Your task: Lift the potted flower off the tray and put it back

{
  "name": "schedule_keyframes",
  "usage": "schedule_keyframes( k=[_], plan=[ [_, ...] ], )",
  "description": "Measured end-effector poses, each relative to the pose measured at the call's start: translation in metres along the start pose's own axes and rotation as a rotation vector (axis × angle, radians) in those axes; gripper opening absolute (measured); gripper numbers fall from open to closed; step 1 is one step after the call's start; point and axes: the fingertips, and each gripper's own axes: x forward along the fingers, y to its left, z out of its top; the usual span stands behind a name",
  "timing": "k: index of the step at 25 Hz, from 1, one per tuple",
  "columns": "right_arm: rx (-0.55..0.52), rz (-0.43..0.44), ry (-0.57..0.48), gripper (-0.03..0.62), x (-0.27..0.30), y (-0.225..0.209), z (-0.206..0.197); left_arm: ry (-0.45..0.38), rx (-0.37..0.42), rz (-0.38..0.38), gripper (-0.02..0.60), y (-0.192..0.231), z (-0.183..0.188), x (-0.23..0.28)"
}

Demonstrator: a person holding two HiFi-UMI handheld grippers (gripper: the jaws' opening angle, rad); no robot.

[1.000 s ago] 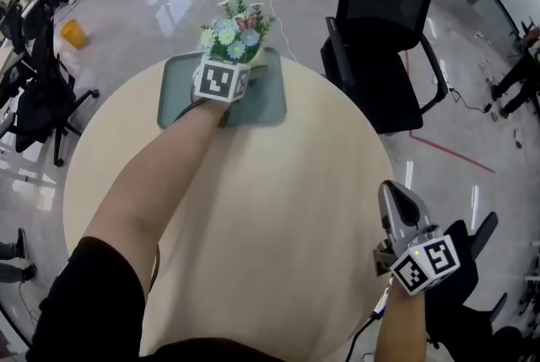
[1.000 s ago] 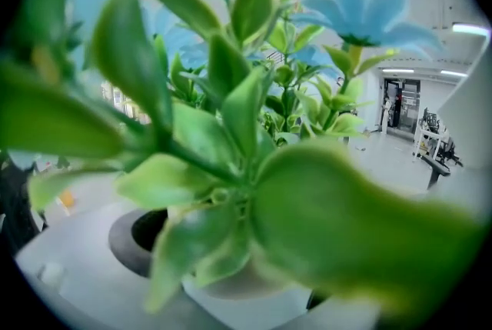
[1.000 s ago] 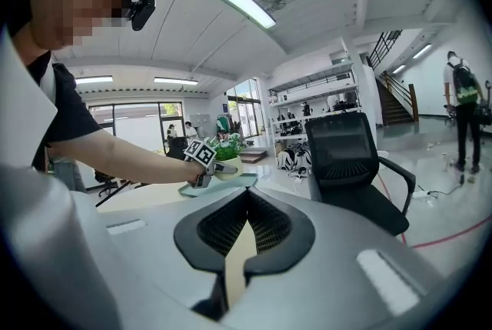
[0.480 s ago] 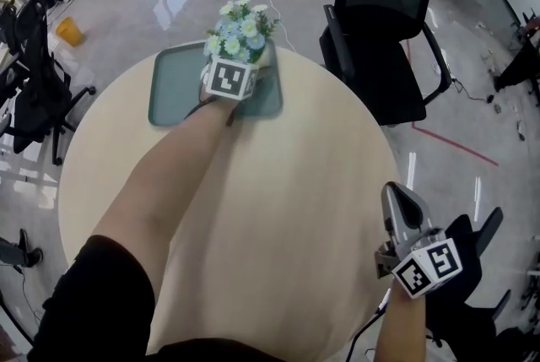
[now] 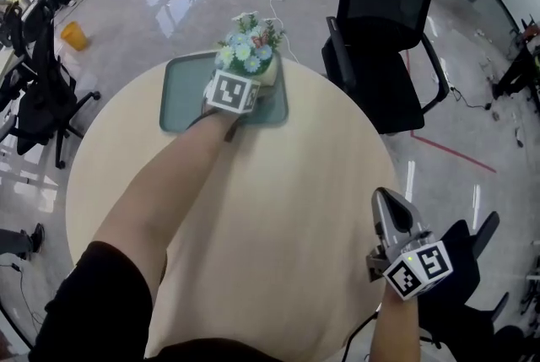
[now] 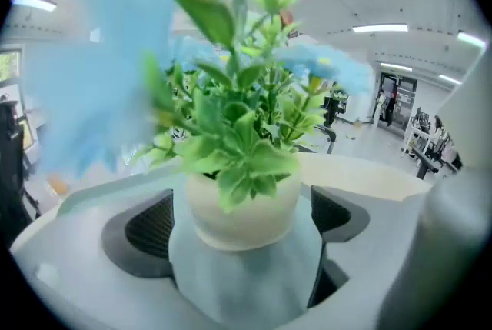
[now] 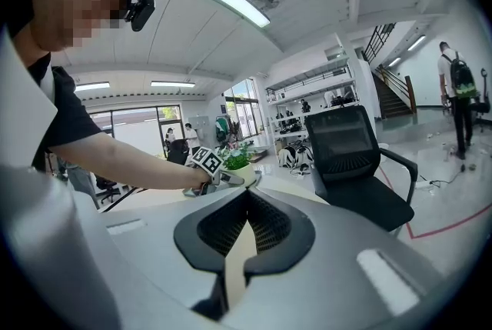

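Observation:
The potted flower (image 5: 250, 49), a cream pot with blue and white blooms and green leaves, is over the far right part of the teal tray (image 5: 182, 95). My left gripper (image 5: 253, 78) is shut on the pot (image 6: 242, 205), which sits between its two dark pads (image 6: 148, 225). The tray's surface lies right under the pot; whether they touch I cannot tell. My right gripper (image 5: 384, 207) is shut and empty, low at the table's near right edge. Its own view shows its jaws closed (image 7: 244, 238), with the flower (image 7: 237, 159) far off.
The round beige table (image 5: 270, 208) bears only the tray. A black office chair (image 5: 384, 40) stands close behind the table's right side, and more chairs (image 5: 34, 90) stand on the left. Bags and cables lie on the glossy floor beyond.
My left gripper, with the potted flower in it, has drifted a little to the right over the tray. The right gripper has hardly moved.

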Motion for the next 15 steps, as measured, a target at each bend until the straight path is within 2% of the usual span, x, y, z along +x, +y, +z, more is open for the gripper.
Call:
schedule_keyframes(
  k=[10, 13, 15],
  plan=[
    [-0.043, 0.013, -0.002, 0.014, -0.023, 0.061, 0.045, -0.095, -0.157, -0.064, 0.535, 0.012, -0.006, -0.124],
    [-0.062, 0.023, -0.001, 0.014, -0.033, 0.086, 0.059, -0.151, -0.19, -0.087, 0.53, 0.02, -0.003, -0.182],
    [-0.074, 0.03, -0.004, 0.014, -0.042, 0.105, 0.069, -0.201, -0.191, -0.091, 0.498, 0.025, 0.003, -0.23]
  ],
)
